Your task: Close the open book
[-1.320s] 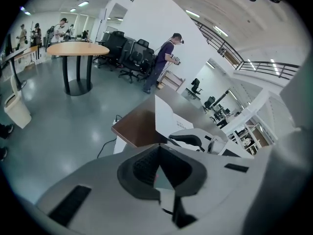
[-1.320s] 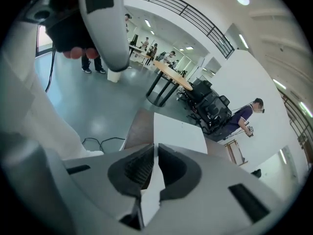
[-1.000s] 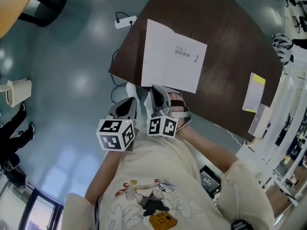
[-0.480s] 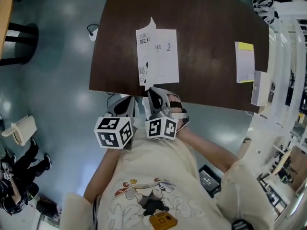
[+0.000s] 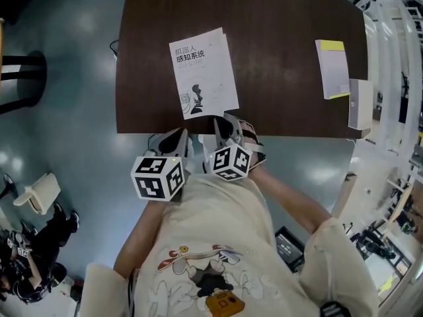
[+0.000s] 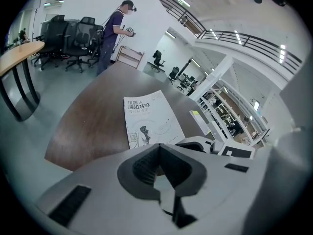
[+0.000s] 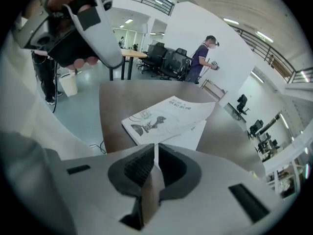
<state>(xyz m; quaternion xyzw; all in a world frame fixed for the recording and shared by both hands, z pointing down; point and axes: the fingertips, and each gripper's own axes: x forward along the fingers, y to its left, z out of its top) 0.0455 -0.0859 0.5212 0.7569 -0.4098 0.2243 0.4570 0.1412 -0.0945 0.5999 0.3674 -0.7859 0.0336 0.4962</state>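
Left claw (image 6: 157, 151) pinched shut, empty, hanging at the counter's (image 5: 297, 18) 6 o'clock edge. Book (image 5: 203, 71) at 12 o'clock from it, cover up but bowing off the pages. It looks a light, floppy paperback, so I'd press the cover's free edge flat. Right claw (image 7: 155, 151) all but closed, empty too.

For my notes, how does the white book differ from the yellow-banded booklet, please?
The white book is wider than the booklet. The book shows dark print and a drawing; the booklet carries a yellow band. The book lies skewed by the near edge; the booklet sits at the right. Both rest on the table.
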